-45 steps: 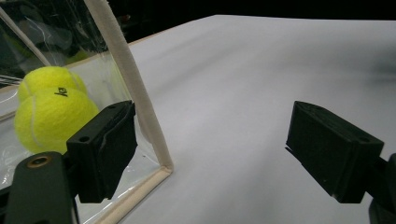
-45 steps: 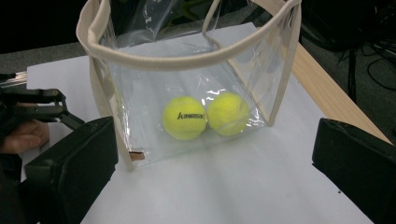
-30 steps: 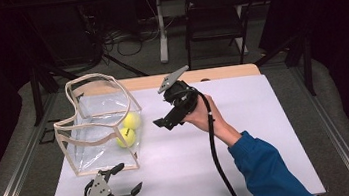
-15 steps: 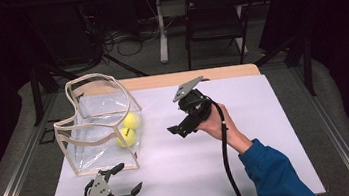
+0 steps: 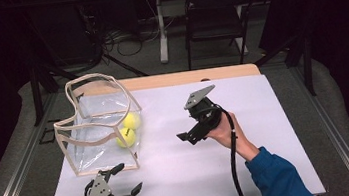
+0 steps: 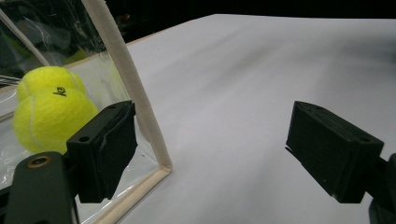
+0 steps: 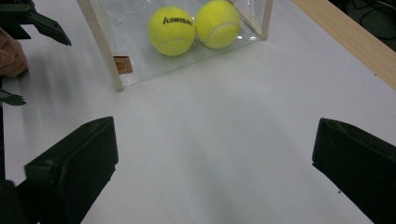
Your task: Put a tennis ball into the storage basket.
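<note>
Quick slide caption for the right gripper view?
Open right claw faces two tennis balls inside the clear bag.

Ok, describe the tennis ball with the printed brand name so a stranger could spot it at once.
Start at the clear bag with cream piping standing on the left of the white table. Two yellow tennis balls lie touching inside it. The wanted ball shows black "kawasaki" lettering in the right gripper view; its neighbour shows only a white seam.

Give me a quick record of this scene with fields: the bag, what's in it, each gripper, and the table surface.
bag: clear bag with cream trim, standing open on the table's left side
contents: two yellow tennis balls lying side by side, touching
left gripper: open, holding nothing, near the bag's front corner
right gripper: open, holding nothing, raised over the table right of the bag
surface: white tabletop
</note>
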Motion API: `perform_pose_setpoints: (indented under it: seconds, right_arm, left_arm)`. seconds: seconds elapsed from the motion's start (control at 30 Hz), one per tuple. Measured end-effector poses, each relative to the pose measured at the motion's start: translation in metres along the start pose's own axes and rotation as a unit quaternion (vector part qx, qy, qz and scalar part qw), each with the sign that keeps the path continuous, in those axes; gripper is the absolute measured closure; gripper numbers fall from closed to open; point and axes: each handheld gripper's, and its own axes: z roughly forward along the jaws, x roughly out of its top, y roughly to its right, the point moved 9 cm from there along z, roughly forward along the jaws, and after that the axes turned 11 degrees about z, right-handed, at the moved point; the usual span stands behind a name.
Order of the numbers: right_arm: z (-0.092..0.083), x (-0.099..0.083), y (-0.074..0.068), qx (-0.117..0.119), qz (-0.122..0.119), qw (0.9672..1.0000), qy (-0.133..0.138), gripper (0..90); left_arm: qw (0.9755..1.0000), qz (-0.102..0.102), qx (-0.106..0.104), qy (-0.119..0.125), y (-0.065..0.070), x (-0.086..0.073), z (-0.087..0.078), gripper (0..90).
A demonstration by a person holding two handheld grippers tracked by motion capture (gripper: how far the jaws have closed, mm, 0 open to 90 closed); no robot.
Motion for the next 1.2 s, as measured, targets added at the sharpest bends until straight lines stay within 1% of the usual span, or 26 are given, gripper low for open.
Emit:
perform_pose_setpoints:
  seconds: [0.27,0.57,0.7,0.87,1.2]
  right_arm:
    - [-0.002,-0.020,0.001,-0.005,0.003,1.0000,-0.004,0.0]
    - [-0.003,-0.051,0.006,-0.012,0.016,0.9998,-0.009,0.0]
    - [-0.002,-0.066,0.009,-0.019,0.017,0.9995,-0.016,0.0]
    - [-0.003,-0.080,0.012,-0.023,0.022,0.9994,-0.016,0.0]
    - [-0.009,-0.102,0.016,-0.028,0.035,0.9989,-0.012,0.0]
  left_arm:
    - [1.0000,0.000,0.000,0.000,0.000,0.000,0.000,15.9]
    - [1.0000,0.000,0.001,-0.001,0.000,0.000,0.000,15.9]
    - [1.0000,0.000,0.002,-0.001,0.000,0.000,0.000,15.9]
    - [1.0000,0.000,0.002,-0.001,0.000,0.000,0.000,15.9]
    - [1.0000,0.000,0.002,-0.002,0.000,0.000,0.000,15.9]
